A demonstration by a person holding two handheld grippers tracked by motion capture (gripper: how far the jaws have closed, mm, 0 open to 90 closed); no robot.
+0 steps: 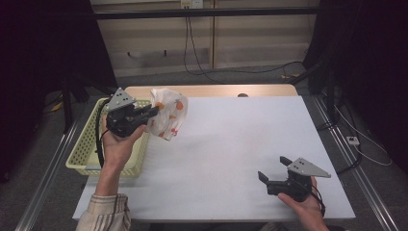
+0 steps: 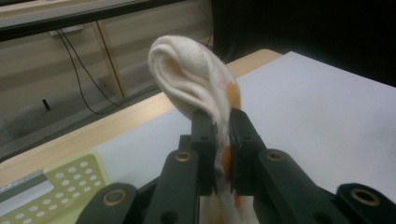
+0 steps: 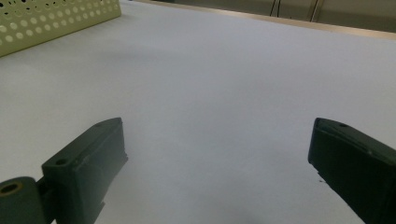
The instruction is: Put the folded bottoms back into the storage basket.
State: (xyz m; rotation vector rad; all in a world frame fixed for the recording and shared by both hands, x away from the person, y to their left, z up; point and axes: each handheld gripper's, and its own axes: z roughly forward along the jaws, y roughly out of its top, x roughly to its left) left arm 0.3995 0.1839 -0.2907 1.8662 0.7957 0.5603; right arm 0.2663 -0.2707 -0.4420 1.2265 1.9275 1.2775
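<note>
White cloth with orange spots (image 1: 168, 113) hangs pinched in the left gripper (image 1: 153, 111), lifted above the table's far left corner beside the yellow basket (image 1: 86, 144) (its jaws clamp the fabric). Judging by this, the carry onto the white table (image 1: 231, 144) is in hand. The right gripper (image 1: 274, 169) rests near the front edge with jaws spread and holding nothing; next it would need to catch a loose edge.

Nothing readable here, honestly: no text, labels, brand marks or numbers anywhere. The white cloth with orange blotches (image 1: 168, 113) has just a pattern, and the pale yellow perforated plastic basket (image 1: 85, 144) carries plain holes, no writing.
</note>
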